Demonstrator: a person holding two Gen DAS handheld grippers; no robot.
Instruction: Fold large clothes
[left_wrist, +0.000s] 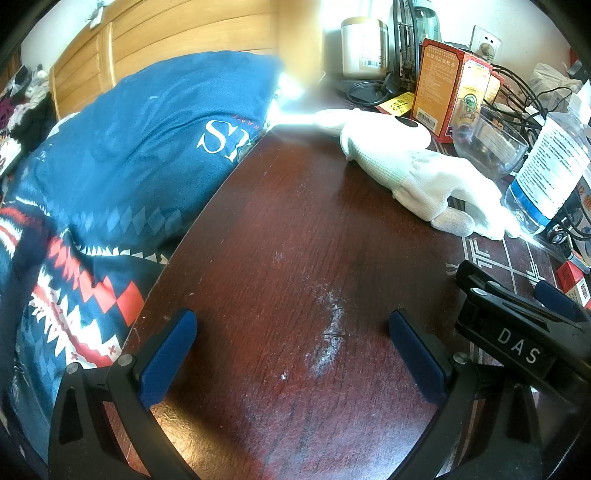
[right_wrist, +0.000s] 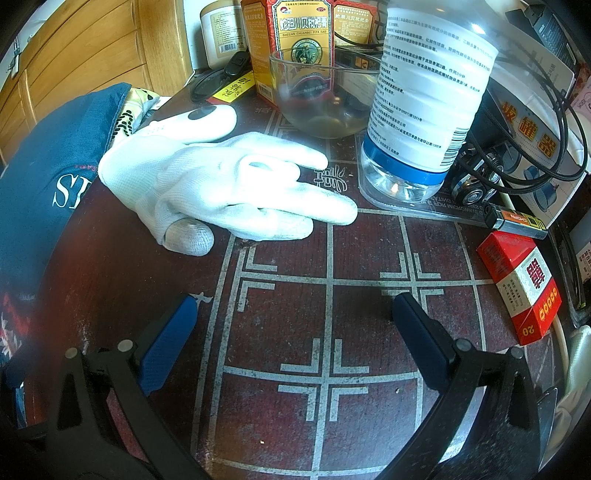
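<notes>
Both grippers, left (left_wrist: 291, 354) and right (right_wrist: 293, 339), hover over the worktop (left_wrist: 295, 229), jaws apart, empty; blue garment (left_wrist: 122, 155) lies left of it.

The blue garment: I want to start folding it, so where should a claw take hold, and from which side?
Probably the hem edge of the blue garment where it laps onto the table. Bring the open left claw in from the table side; that edge lies low and clear of the white glove.

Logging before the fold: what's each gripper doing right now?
Left gripper: open, holding nothing.
Right gripper: open, holding nothing.
</notes>
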